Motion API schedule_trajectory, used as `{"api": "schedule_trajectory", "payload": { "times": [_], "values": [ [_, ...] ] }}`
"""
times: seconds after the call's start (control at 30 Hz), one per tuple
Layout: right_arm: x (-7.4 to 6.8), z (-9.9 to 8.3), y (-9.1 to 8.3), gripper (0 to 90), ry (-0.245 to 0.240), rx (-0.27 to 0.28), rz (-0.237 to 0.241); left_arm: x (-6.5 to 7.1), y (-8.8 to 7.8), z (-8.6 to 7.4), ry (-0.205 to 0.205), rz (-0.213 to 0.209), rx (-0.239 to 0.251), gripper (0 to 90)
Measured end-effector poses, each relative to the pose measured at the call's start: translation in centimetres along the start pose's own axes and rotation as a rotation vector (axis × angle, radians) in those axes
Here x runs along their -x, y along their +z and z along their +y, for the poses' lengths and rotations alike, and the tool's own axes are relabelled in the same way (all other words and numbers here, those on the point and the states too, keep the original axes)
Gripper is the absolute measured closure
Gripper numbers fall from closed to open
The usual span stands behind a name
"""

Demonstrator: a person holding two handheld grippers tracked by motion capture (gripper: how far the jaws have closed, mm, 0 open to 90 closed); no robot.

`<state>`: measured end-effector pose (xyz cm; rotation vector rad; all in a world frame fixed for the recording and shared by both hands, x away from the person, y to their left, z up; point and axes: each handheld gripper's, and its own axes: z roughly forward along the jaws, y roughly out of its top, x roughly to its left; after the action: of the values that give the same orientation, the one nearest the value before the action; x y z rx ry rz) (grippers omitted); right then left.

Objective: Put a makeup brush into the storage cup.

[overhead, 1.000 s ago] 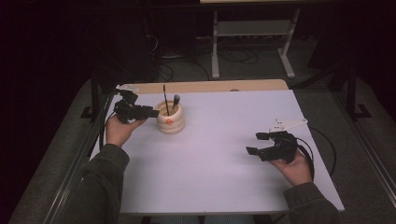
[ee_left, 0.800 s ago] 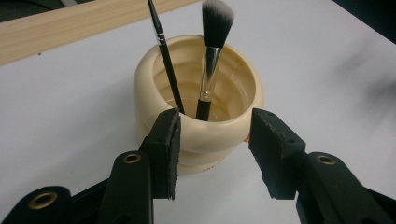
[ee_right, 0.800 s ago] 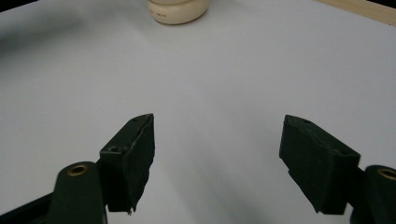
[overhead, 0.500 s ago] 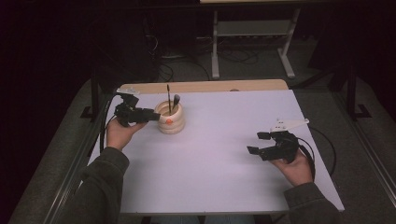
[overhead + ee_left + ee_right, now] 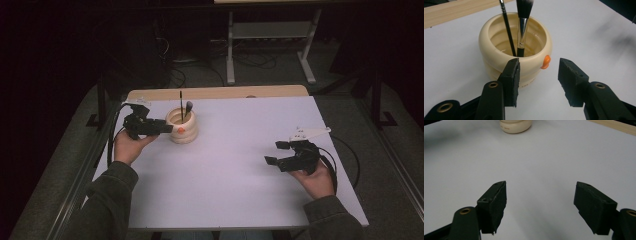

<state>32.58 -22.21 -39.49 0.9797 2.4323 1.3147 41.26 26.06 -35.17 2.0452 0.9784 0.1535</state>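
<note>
The cream brush pot (image 5: pixel 515 53) sits just ahead of our left hand-held gripper (image 5: pixel 539 80), whose jaws stand open, empty; we should centre them round its wall before squeezing; right hand-held gripper (image 5: pixel 540 205) waits wide over bare worktop (image 5: pixel 240 165)

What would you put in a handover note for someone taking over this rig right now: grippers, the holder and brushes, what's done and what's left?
Left gripper: open, at the near side of the cream holder, gripping nothing.
Right gripper: open, empty, over bare white table at the right, far from the holder.
Holder: upright near the table's back left, with an orange knob on its side.
Inside it: a thin black brush and a fluffy makeup brush, both standing.
Done: left gripper is lined up at the holder.
Left: probably to grasp the holder or a brush; nothing is held yet.
</note>
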Motion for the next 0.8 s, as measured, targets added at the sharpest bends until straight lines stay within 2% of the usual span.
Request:
{"api": "schedule_trajectory", "payload": {
  "times": [0.5, 0.57, 0.8],
  "values": [
    [0.1, -0.2, -0.3, 25.1, 0.012, 0.007, -0.011, 0.9, 0.2, -1.6, 0.002, -0.018, 0.006, 49.7],
    [0.0, -0.2, -0.3, 25.1, 0.013, 0.007, -0.012, 0.9, 0.2, -1.8, 0.013, -0.016, -0.004, 49.3],
    [-0.2, -0.2, -0.2, 25.1, 0.002, 0.002, -0.020, 1.5, -0.1, -2.4, 0.018, -0.005, 0.019, 46.9]
  ]
}}
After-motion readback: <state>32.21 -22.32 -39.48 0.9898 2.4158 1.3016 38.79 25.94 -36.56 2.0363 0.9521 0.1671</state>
